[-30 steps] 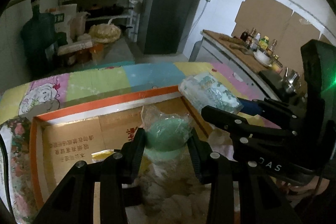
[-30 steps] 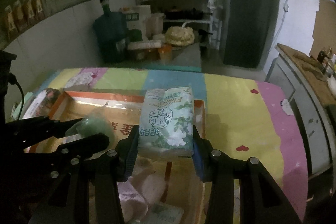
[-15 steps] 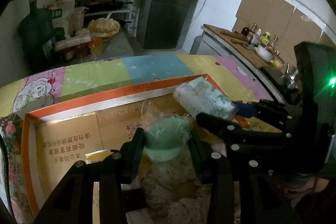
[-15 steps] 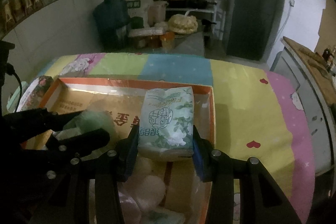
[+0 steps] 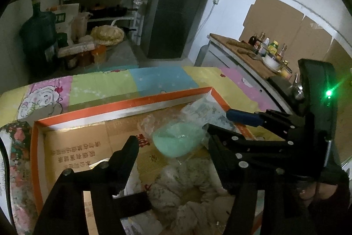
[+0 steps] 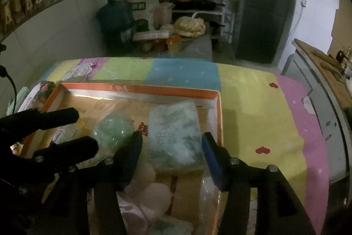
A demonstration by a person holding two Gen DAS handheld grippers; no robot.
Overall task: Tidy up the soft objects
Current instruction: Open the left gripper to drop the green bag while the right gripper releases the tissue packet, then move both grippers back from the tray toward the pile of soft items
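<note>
Both my tools have let go: the left tool (image 5: 173,144) and right tool (image 6: 171,144) are opening, and the green ball (image 5: 176,142) and tissue pack (image 6: 173,136) lie in the box (image 6: 140,89).

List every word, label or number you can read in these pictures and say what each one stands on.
Nothing can be read with certainty.
Cardboard box, floor: rows of red Chinese characters, upside down in the left wrist view, too blurred to quote.
Tissue pack: printed wrapper, blurred.
White sack on the far counter: green label, too small.
Fridge: small sticker at its top corner, illegible.
Counter bottles: labels too small.
</note>
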